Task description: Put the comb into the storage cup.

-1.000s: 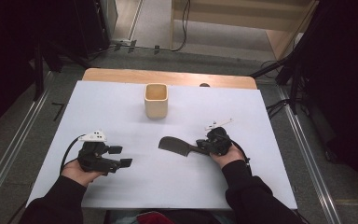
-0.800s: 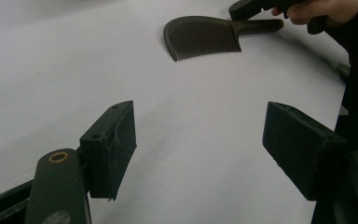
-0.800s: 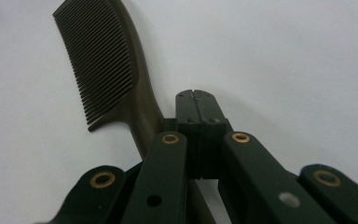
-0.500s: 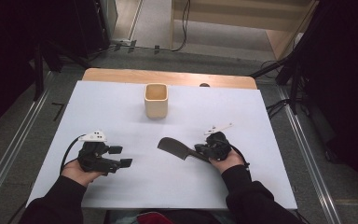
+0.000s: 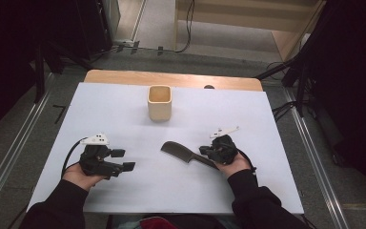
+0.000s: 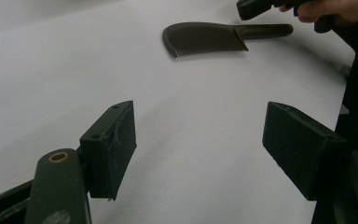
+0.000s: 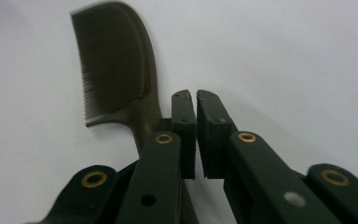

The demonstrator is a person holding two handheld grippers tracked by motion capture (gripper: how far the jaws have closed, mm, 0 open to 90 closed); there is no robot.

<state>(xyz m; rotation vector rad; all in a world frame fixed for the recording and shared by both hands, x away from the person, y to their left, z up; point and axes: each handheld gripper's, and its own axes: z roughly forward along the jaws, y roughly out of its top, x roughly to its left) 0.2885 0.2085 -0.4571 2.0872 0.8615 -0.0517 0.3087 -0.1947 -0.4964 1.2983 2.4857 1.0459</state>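
Lying flat, dark fine-toothed comb (image 5: 184, 152), right claw (image 7: 196, 109) clenched empty beside handle, left claw (image 6: 200, 149) released.

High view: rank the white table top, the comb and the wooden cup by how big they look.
1. White table top, by far the largest.
2. Comb and wooden cup: too close to rank. The comb is longer but thin and flat; the cup is shorter but bulkier, and sits farther from the camera.

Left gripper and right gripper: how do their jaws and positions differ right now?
The left gripper has its jaws spread wide over bare white table, well away from the dark plastic comb. The right gripper has its jaws closed together with nothing between them, above the comb's handle. Both are black two-jaw tools held low over the table.
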